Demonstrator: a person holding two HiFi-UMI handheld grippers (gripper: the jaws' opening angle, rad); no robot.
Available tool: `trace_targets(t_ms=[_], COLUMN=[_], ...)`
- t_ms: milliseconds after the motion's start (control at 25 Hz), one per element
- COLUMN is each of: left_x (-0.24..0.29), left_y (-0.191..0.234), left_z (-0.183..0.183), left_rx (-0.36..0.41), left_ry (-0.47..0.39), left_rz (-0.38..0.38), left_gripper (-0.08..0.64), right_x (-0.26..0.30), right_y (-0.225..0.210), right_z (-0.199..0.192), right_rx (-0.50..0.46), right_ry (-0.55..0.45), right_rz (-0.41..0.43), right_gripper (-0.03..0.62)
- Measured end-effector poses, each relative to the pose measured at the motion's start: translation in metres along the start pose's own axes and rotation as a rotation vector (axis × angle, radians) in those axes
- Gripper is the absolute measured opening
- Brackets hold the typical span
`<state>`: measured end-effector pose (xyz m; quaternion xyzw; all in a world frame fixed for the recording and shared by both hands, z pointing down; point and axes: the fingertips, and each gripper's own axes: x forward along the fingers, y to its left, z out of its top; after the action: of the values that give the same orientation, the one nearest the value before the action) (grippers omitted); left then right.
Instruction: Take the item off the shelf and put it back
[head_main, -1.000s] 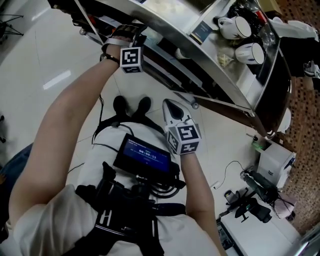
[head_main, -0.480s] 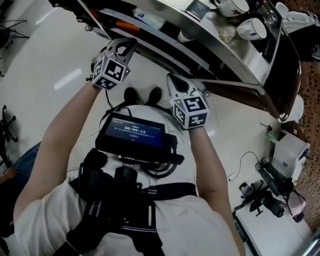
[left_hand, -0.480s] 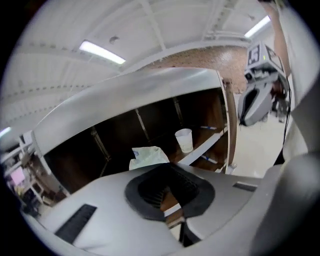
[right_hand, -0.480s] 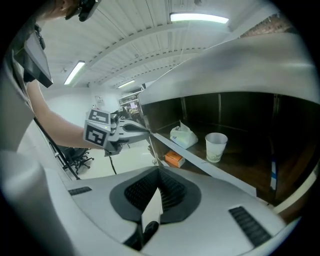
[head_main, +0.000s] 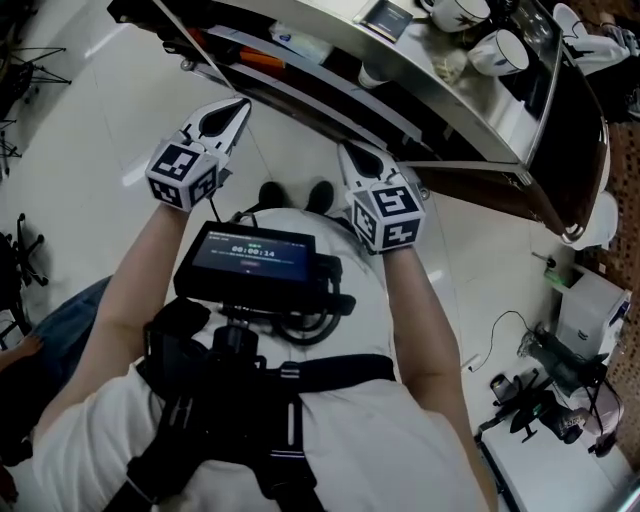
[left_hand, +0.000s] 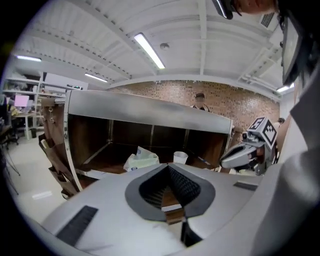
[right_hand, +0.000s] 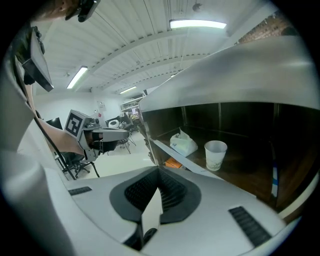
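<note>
**Both claws shut and empty in front of the shelf, with the goods sitting on it**

The left claw (head_main: 237, 107) and the right claw (head_main: 349, 155) have their jaws together with nothing between them, and both hang clear of the shelf (left_hand: 150, 106), which runs across the top of the head view. On its dark board, mid-frame in the left gripper view, a white packet (left_hand: 141, 160) lies just beside a paper cup (left_hand: 180, 157); which one is meant I cannot tell. A reach would likely go best with the jaws spread first, entering low under the metal top and closing across the packet's middle. The slanted front rail (right_hand: 175, 152) and the neighbouring cup could be knocked. Mugs (head_main: 497, 50) stand on top at upper right, and a chest screen (head_main: 250, 255) is at centre.
</note>
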<state>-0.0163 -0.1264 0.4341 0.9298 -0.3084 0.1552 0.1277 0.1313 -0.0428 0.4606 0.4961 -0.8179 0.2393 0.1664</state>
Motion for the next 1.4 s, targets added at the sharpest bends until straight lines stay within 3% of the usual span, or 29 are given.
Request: trace_targets(t_ms=[360, 640, 880, 1400], left_x=[-0.011, -0.008, -0.005, -0.002], left_y=[-0.026, -0.035, -0.044, -0.045], left_z=[0.041, 0.053, 0.053, 0.055], left_rx=[-0.096, -0.063, -0.052, -0.033], left_ry=[-0.1, -0.12, -0.118, -0.121], left_rz=[-0.052, -0.081, -0.098, -0.11], left_gripper=[0.008, 0.008, 0.008, 0.008], right_x=[-0.013, -0.04, -0.043, -0.039], right_y=[0.016, 0.028, 0.024, 0.026], right_z=[0.056, 0.116, 0.113, 0.113], right_rx=[-0.05, -0.084, -0.046, -0.07], right_ry=[-0.146, -0.323, -0.319, -0.307], right_rz=[0.05, 0.087, 0.092, 0.1], right_gripper=[0.008, 0.006, 0.006, 0.005])
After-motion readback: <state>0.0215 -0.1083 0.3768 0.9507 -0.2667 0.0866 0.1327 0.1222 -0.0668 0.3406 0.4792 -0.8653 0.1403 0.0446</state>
